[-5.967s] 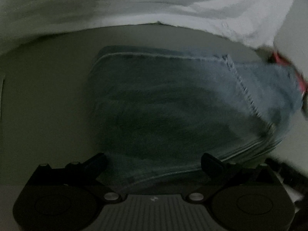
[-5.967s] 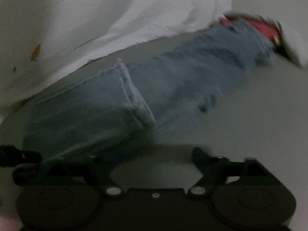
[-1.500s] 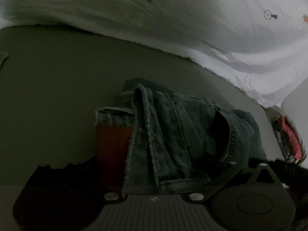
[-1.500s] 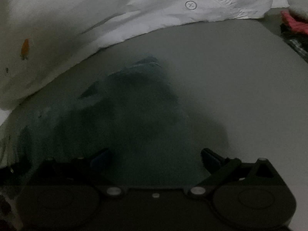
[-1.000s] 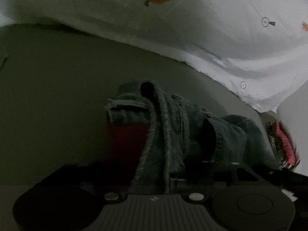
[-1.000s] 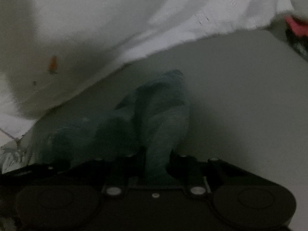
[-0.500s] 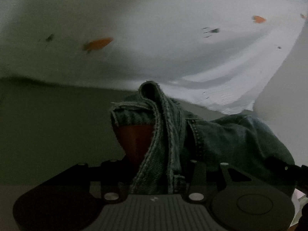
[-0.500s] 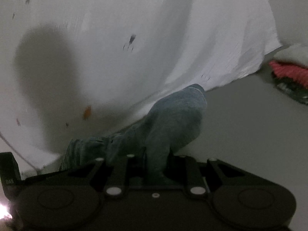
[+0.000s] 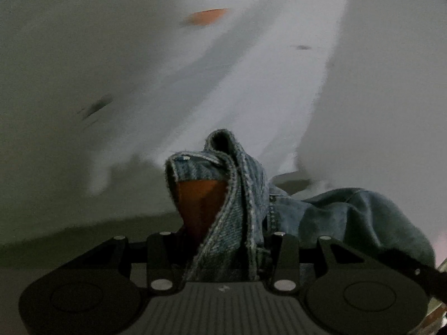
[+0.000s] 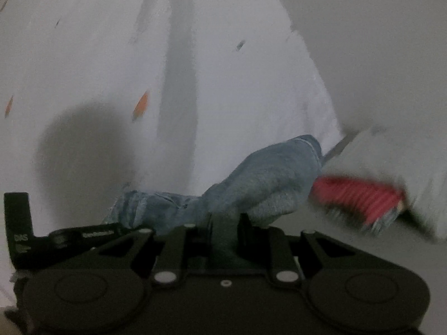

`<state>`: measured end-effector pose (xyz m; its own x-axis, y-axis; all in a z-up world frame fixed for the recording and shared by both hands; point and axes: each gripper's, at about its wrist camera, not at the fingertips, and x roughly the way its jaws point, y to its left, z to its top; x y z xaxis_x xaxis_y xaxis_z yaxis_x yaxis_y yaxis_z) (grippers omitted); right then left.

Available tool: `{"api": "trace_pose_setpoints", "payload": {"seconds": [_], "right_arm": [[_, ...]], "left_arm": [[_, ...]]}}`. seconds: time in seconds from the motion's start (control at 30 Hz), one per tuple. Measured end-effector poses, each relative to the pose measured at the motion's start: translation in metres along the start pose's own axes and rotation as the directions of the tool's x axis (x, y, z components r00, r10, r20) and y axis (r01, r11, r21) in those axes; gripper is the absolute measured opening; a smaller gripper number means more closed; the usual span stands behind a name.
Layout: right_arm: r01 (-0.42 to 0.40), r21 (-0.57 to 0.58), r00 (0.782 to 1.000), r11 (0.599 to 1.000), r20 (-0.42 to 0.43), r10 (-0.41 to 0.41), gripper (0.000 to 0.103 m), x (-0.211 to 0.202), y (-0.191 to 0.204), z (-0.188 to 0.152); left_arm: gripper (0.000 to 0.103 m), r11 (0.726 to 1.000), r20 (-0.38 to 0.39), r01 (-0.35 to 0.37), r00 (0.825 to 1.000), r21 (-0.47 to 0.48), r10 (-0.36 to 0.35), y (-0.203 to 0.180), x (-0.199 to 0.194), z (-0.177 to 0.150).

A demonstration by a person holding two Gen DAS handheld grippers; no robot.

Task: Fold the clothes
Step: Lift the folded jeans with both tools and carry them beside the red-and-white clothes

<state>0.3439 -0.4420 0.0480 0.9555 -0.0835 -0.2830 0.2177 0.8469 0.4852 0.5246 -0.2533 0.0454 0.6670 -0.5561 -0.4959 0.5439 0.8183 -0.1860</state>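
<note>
- We have our left hand-held gripper (image 9: pixel 223 251) closed tight on a bunched fold of the jeans (image 9: pixel 237 195); the denim stands up between its fingers, and an orange patch (image 9: pixel 199 203) shows at its 11 o'clock.
- From there the rest of the jeans trails off toward 3 o'clock, sagging.
- Our right hand-held gripper (image 10: pixel 225 231) is likewise clamped on the jeans (image 10: pixel 268 178), which rise toward 1 o'clock from its fingers.
- Behind the denim in both views hangs a white sheet (image 10: pixel 237 83) with small orange carrot prints (image 10: pixel 140 105).
- At 3 o'clock in the right view lies a blurred red garment (image 10: pixel 360 195), just beside the denim.
</note>
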Motion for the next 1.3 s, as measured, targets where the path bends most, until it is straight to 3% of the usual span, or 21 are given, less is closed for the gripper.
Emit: {"api": "trace_pose_setpoints", "payload": {"seconds": [0.13, 0.3, 0.37, 0.4, 0.43, 0.47, 0.53, 0.6, 0.63, 0.7, 0.73, 0.83, 0.93, 1.0, 1.07, 1.17, 1.3], "right_arm": [[0.026, 0.013, 0.992, 1.000, 0.121, -0.028, 0.019, 0.002, -0.053, 0.049], [0.107, 0.159, 0.955, 0.981, 0.259, -0.146, 0.020, 0.008, -0.138, 0.102], [0.180, 0.230, 0.942, 0.956, 0.240, -0.235, 0.021, 0.017, -0.176, 0.107], [0.221, 0.265, 0.933, 0.939, 0.222, -0.282, 0.029, 0.023, -0.194, 0.109], [0.285, 0.301, 0.923, 0.910, 0.172, -0.345, 0.047, 0.032, -0.213, 0.104], [0.350, 0.333, 0.906, 0.876, 0.119, -0.407, 0.054, 0.041, -0.232, 0.098], [0.478, 0.369, 0.857, 0.797, 0.003, -0.516, 0.056, 0.058, -0.269, 0.077], [0.568, 0.361, 0.809, 0.740, -0.076, -0.583, 0.056, 0.064, -0.296, 0.059], [0.597, 0.351, 0.789, 0.722, -0.094, -0.607, 0.056, 0.064, -0.305, 0.053], [0.605, 0.332, 0.779, 0.724, -0.056, -0.625, 0.056, 0.059, -0.306, 0.048], [0.606, 0.320, 0.776, 0.728, -0.034, -0.630, 0.056, 0.057, -0.306, 0.046], [0.556, 0.215, 0.810, 0.803, 0.076, -0.582, 0.056, 0.057, -0.296, 0.049], [0.505, 0.091, 0.856, 0.858, 0.076, -0.511, 0.067, 0.080, -0.283, 0.045], [0.489, 0.045, 0.872, 0.871, -0.029, -0.488, 0.075, 0.104, -0.281, 0.038], [0.502, 0.019, 0.863, 0.865, -0.085, -0.499, 0.075, 0.115, -0.280, 0.028], [0.486, 0.048, 0.872, 0.873, -0.090, -0.480, 0.082, 0.106, -0.271, 0.032], [0.408, 0.053, 0.913, 0.912, -0.051, -0.405, 0.093, 0.067, -0.230, 0.039]], "left_arm": [[0.044, 0.989, 0.061, 0.071, 0.995, 0.130, -0.080, -0.082, 0.053, 0.049], [0.046, 0.956, 0.096, 0.179, 0.974, 0.232, -0.206, -0.168, 0.140, 0.102], [0.057, 0.946, 0.089, 0.165, 0.976, 0.279, -0.197, -0.196, 0.184, 0.109], [0.064, 0.938, 0.076, 0.145, 0.981, 0.313, -0.177, -0.208, 0.212, 0.107], [0.069, 0.924, 0.057, 0.119, 0.987, 0.362, -0.149, -0.220, 0.243, 0.101], [0.070, 0.908, 0.032, 0.090, 0.993, 0.410, -0.113, -0.229, 0.267, 0.093], [0.070, 0.861, -0.021, 0.028, 1.000, 0.508, -0.020, -0.243, 0.314, 0.070], [0.070, 0.839, -0.008, -0.016, 1.000, 0.544, 0.025, -0.244, 0.333, 0.050], [0.076, 0.833, 0.008, -0.035, 0.999, 0.553, 0.037, -0.242, 0.339, 0.041], [0.088, 0.839, 0.019, -0.040, 0.999, 0.543, 0.035, -0.233, 0.345, 0.035], [0.089, 0.845, 0.023, -0.042, 0.999, 0.534, 0.035, -0.228, 0.347, 0.034], [0.089, 0.877, 0.028, -0.061, 0.998, 0.477, 0.054, -0.212, 0.350, 0.043], [0.090, 0.922, 0.001, -0.010, 1.000, 0.388, 0.011, -0.200, 0.339, 0.056], [0.091, 0.946, -0.011, 0.036, 0.999, 0.323, -0.034, -0.189, 0.319, 0.058], [0.093, 0.966, -0.011, 0.065, 0.998, 0.250, -0.064, -0.176, 0.294, 0.056], [0.099, 0.985, 0.013, 0.068, 0.997, 0.161, -0.071, -0.155, 0.246, 0.049], [0.100, 0.996, 0.019, 0.063, 0.998, 0.068, -0.064, -0.125, 0.177, 0.036]]}}
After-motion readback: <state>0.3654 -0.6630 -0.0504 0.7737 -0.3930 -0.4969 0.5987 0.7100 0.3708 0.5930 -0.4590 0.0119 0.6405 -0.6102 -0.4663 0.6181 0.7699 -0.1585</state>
